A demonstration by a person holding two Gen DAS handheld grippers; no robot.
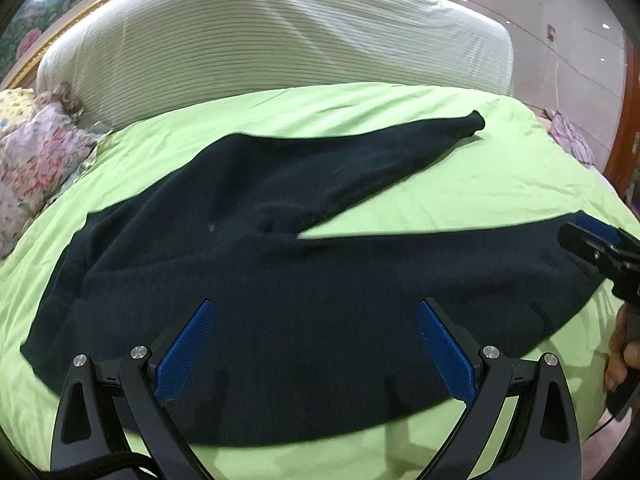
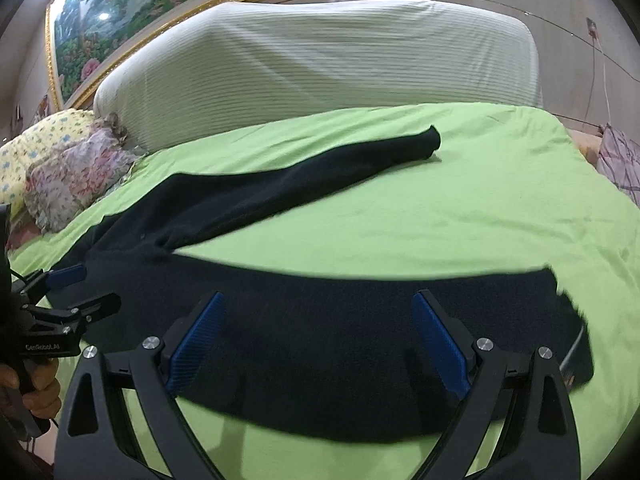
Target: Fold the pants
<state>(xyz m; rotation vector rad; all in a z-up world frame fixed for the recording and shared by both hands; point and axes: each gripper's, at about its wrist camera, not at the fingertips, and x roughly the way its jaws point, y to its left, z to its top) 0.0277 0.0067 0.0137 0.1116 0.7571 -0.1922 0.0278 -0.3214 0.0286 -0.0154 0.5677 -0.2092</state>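
Note:
Dark pants [image 1: 260, 264] lie flat on a green bedsheet [image 1: 460, 184], legs spread in a V. The far leg ends in a cuff [image 1: 474, 124] toward the headboard. My left gripper [image 1: 316, 304] is open and hovers over the seat and thigh area, nothing between its fingers. In the right wrist view the near leg [image 2: 320, 340] runs across to its cuff [image 2: 568, 320], and my right gripper [image 2: 319, 296] is open above it, empty. The left gripper [image 2: 82, 290] shows at the left edge, and the right gripper [image 1: 588, 240] at the right edge.
A headboard draped in white striped cloth [image 1: 280, 48] stands behind the bed. Floral pillows [image 1: 40, 152] are piled at the left, and another patterned cushion [image 2: 624, 164] lies at the right edge. A hand [image 1: 620, 356] holds the right gripper's handle.

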